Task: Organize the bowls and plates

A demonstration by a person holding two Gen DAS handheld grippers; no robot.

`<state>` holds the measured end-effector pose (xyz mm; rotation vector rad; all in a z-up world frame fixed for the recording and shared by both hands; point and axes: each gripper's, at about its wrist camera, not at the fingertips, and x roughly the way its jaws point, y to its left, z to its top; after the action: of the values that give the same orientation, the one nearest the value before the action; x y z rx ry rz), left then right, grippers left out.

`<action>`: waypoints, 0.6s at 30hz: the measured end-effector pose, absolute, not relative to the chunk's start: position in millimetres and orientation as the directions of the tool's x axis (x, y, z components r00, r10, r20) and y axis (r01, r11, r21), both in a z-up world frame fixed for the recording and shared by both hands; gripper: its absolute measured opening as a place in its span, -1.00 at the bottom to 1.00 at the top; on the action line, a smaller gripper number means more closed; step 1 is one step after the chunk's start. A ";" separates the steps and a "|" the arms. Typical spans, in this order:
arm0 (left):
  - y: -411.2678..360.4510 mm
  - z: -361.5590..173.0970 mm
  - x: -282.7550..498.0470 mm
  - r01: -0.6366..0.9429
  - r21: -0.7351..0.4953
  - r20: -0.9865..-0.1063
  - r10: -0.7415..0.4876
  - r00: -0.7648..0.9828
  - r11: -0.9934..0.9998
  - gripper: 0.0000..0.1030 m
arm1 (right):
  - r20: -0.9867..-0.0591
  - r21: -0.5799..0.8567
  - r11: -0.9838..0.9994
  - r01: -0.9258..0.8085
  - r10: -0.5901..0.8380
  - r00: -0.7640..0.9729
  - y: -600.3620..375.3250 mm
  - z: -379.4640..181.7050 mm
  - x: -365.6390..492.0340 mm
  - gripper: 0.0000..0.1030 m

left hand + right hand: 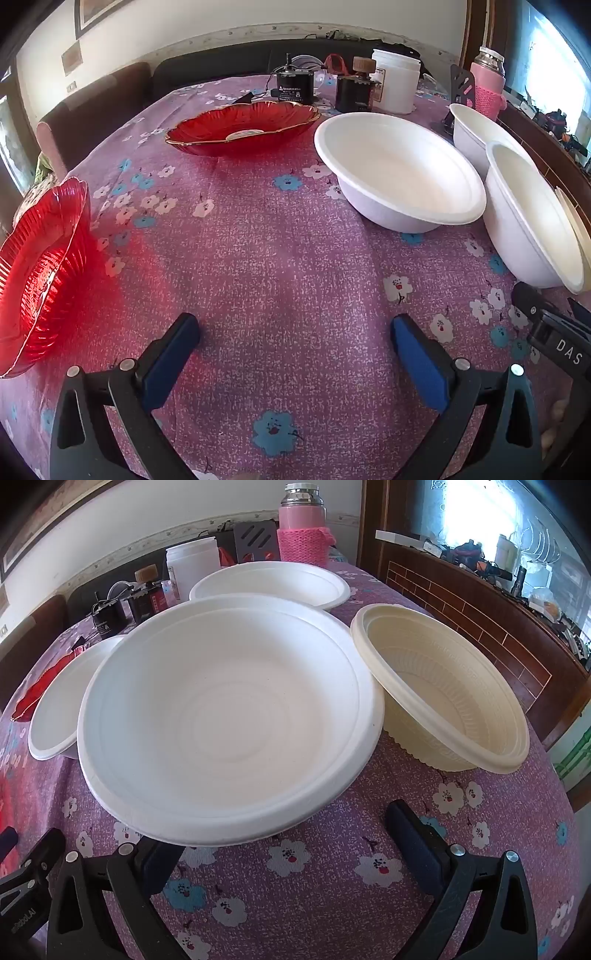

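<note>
Two red glass plates lie on the purple floral tablecloth [280, 266]: one at the back [242, 127], one at the left edge [40, 273]. Three white bowls stand at the right: middle [399, 173], far [476, 136], near [532, 218]. My left gripper [295, 332] is open and empty above bare cloth. In the right wrist view the near white bowl [229, 716] fills the centre, with a cream ribbed bowl [443, 690] to its right and white bowls behind [273, 583] and to its left [55, 709]. My right gripper [280, 834] is open at that bowl's front rim.
At the table's back stand a white jar [395, 81], black motors [293, 86], a dark jar [354, 92] and a pink flask [303, 531]. A brown chair [92, 110] is at the back left. A wooden counter [480, 616] runs along the right.
</note>
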<state>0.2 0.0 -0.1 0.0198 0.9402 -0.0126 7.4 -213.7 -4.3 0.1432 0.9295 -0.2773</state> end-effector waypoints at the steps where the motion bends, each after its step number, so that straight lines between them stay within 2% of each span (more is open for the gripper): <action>1: 0.1 -0.1 0.1 0.019 0.009 -0.807 -0.004 0.591 1.000 1.00 | -0.805 0.006 0.956 0.295 -0.171 0.569 -213.8 -4.4 7.3 0.98; 18: 0.5 0.6 -0.5 0.030 0.012 -0.823 -0.008 0.568 0.999 1.00 | -0.803 0.006 0.946 0.324 -0.188 0.566 -221.4 -5.3 5.8 0.98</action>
<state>-0.5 0.5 0.6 0.0253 0.9660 -0.0223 5.8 -221.4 -5.3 0.1594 0.9218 -0.3024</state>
